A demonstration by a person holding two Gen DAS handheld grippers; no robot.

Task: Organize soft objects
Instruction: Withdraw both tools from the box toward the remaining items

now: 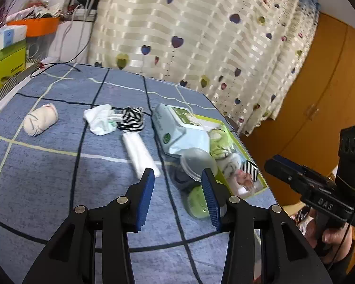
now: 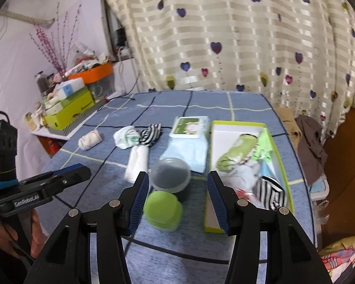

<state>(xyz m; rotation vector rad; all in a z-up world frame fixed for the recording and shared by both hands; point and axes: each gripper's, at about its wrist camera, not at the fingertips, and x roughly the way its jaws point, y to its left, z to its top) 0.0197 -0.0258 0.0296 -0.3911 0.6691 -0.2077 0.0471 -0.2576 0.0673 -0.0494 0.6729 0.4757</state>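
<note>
Both grippers hang over the near edge of the blue checked bed cover (image 2: 248,108), and neither has anything in it. The left gripper (image 1: 177,177) has its blue pads apart, only bare cover showing between them. The right gripper (image 2: 177,184) is spread too, jaws wide and empty, with a green round pad (image 2: 163,210) lying on the cover in the gap between its fingers, untouched.

Just beyond that pad sits a clear round tub (image 2: 170,174) with something dark inside, and behind it a pale blue folded cloth (image 2: 189,152) with a pack of wipes (image 2: 189,126) on its far end.

On the right is the lime-green box (image 2: 275,146), open, already holding soft things: a green roll (image 2: 234,152) toward the far end, a bright green piece beside it, pale items in the middle and a black-and-white striped sock (image 2: 269,191) at the near end.

Still out on the cover, left of the wipes: a striped bundle (image 2: 150,133) touching a white and green bundle (image 2: 126,137), a white roll (image 2: 137,163) just nearer, and well off to the left a cream roll (image 2: 91,139) on its own.

Far left, a cluttered shelf with an orange bin (image 2: 97,71). A heart-print curtain (image 2: 224,35) hangs behind.
</note>
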